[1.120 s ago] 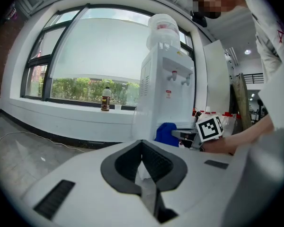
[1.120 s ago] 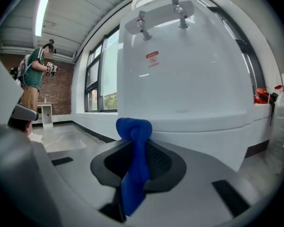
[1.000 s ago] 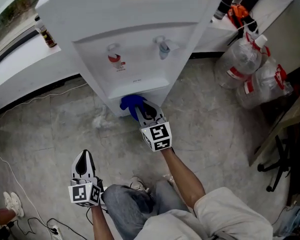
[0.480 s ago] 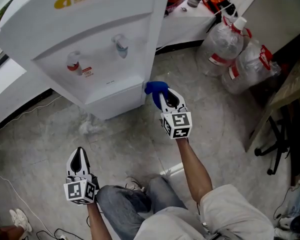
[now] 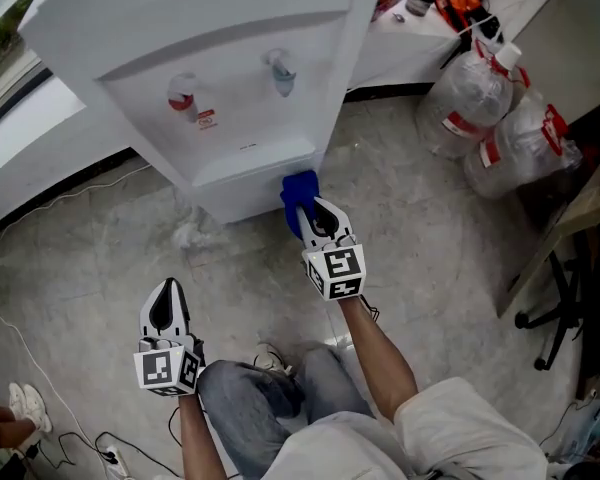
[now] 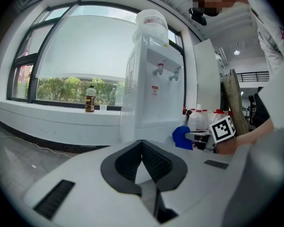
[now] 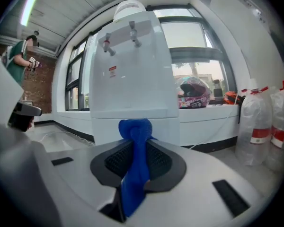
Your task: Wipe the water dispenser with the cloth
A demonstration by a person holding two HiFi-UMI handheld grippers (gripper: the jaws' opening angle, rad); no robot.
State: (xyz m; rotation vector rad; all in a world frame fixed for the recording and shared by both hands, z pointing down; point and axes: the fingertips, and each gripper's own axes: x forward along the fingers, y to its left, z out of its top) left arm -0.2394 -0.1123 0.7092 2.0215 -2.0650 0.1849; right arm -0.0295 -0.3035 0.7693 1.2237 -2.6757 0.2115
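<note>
At the lower front corner of the dispenser [image 5: 230, 88], the right gripper [image 5: 308, 213] is clenched on the blue cloth [image 5: 298, 188], whose bunched end sits against the white panel below the two taps. Well apart from it, the left gripper [image 5: 168, 293] hangs low over the floor [image 5: 100, 258] beside the person's knee, jaws together with nothing between them. Plastic bottles [image 5: 480, 108] stand on the floor to the dispenser's right.

Water dispenser [image 5: 230, 78] glossy white plastic; cloth [image 5: 298, 196] soft blue fabric
</note>
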